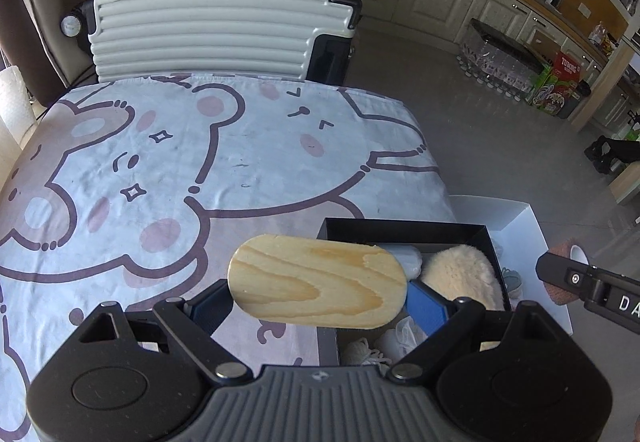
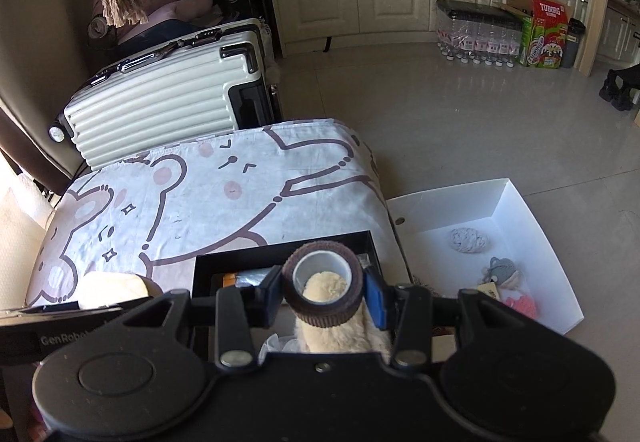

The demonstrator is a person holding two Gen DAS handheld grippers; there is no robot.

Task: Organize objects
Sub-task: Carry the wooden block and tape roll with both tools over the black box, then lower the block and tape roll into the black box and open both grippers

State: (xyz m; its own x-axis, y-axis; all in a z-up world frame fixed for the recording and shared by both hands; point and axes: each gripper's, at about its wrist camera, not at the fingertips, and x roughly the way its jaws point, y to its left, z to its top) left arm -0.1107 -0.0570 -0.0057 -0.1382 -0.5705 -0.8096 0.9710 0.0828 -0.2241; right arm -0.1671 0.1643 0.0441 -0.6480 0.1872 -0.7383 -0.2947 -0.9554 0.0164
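Observation:
My left gripper is shut on an oval wooden block, its blue pads pressing on the two ends. The block hangs over the near left corner of a black box on the table. A cream fluffy pad lies in that box. In the right wrist view my right gripper is shut on a brown ribbed roll with a white inner ring, held above the black box and the fluffy pad. The wooden block shows at that view's left.
A cloth with cartoon bears covers the table. A white ribbed suitcase stands behind it. On the floor to the right sits an open white box holding a grey knitted piece, a grey crochet toy and a pink item.

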